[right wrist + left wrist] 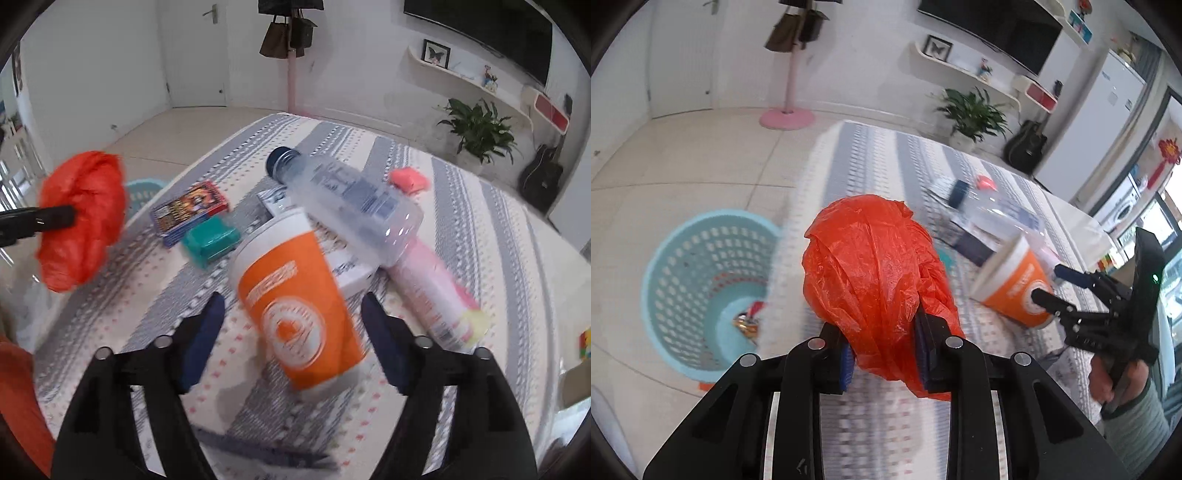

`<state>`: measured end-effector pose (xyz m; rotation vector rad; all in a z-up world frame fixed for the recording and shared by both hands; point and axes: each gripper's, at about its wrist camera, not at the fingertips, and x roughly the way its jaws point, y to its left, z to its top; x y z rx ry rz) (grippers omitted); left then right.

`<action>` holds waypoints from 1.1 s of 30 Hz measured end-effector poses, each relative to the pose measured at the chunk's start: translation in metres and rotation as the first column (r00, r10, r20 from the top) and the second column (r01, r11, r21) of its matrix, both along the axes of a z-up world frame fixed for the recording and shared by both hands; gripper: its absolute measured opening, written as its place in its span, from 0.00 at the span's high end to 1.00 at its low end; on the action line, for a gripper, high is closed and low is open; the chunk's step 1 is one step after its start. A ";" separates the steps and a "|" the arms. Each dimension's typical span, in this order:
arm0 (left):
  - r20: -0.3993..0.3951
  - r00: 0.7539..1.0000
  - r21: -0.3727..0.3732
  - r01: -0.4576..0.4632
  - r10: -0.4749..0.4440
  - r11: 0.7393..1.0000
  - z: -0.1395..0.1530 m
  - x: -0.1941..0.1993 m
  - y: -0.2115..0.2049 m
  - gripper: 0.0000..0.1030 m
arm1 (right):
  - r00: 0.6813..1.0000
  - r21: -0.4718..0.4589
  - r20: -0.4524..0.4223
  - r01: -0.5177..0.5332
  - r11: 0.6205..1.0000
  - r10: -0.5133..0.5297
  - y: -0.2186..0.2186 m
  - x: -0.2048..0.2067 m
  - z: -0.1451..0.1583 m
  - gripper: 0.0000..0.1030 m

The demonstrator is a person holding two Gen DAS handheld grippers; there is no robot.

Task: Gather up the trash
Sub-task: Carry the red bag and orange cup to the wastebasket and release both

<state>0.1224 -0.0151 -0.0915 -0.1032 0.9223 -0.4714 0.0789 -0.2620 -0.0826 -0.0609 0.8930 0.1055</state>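
- Left gripper (884,360) pinches orange plastic bag (875,273), frame center: light, soft, crumples.
- Right gripper (291,339) spread around orange paper cup (299,306), not pressing; light, crushable, grab mid-wall.
- Teal wastebasket (701,295) lower left.

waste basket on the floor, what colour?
Light blue perforated plastic basket; clearest in the left wrist view.

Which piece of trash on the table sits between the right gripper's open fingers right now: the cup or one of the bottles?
The orange paper cup, lying on its side. The clear bottle and pink bottle lie beyond the right gripper.
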 end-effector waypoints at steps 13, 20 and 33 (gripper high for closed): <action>-0.009 0.998 -0.105 -0.067 0.067 0.992 -0.012 0.008 0.053 0.76 | 0.978 0.055 -0.178 -0.105 0.993 0.114 0.009 0.020 -0.022 0.49; 0.008 0.998 -0.117 -0.064 0.066 0.991 -0.010 0.007 0.057 0.76 | 0.972 -0.002 -0.183 -0.151 0.989 0.148 0.048 0.023 -0.026 0.53; 0.133 0.972 -0.176 -0.170 0.195 0.970 0.069 0.019 0.117 0.75 | 0.973 0.155 0.059 -0.229 0.961 0.222 0.107 0.027 0.067 0.58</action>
